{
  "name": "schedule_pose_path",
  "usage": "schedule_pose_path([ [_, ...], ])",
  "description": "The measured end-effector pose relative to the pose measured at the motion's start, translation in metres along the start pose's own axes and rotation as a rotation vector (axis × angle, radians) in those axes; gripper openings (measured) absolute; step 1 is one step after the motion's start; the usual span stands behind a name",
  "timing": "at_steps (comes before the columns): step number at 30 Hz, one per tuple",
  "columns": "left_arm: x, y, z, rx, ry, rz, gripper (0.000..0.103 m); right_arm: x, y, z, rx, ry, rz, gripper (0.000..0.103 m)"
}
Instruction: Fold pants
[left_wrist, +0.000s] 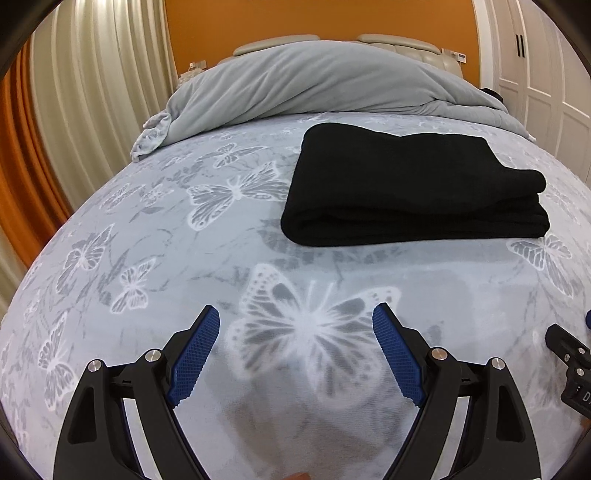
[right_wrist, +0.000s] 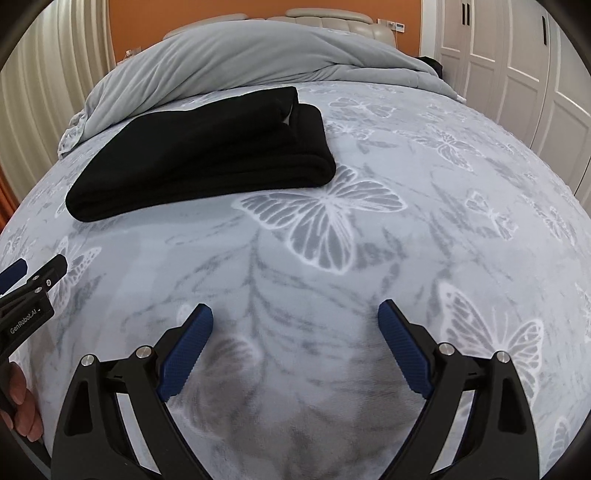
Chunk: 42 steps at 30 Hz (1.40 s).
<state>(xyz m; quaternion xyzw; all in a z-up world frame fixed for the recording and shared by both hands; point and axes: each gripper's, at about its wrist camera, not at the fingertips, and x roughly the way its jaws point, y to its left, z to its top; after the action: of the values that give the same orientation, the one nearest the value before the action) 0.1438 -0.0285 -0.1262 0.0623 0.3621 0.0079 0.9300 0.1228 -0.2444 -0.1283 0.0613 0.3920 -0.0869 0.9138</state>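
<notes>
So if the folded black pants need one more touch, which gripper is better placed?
Neither clearly. The black pants already lie folded on the butterfly bedspread. The left gripper and right gripper both hover open and empty, short of them. Left looks marginally more squarely aimed.

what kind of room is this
Most likely a bedroom. The folded black pants lie on a bed covered by a butterfly-print blanket, a bunched grey duvet sits near the padded headboard, and white wardrobe doors stand alongside.
</notes>
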Motion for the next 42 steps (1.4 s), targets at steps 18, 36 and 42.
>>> schedule_pose_path([
  [18, -0.0007, 0.0019, -0.0002, -0.008, -0.007, -0.011, 0.083, -0.0031, 0.0013, 0.0004, 0.002, -0.009, -0.005, 0.089],
  [36, -0.0009, -0.0012, -0.0016, 0.001, -0.015, -0.006, 0.083, -0.0028, 0.0023, 0.0003, 0.002, -0.008, -0.006, 0.089],
  [42, -0.0025, -0.0023, -0.0019, 0.002, -0.023, 0.012, 0.083, -0.0029, 0.0024, 0.0001, 0.002, -0.007, -0.007, 0.089],
])
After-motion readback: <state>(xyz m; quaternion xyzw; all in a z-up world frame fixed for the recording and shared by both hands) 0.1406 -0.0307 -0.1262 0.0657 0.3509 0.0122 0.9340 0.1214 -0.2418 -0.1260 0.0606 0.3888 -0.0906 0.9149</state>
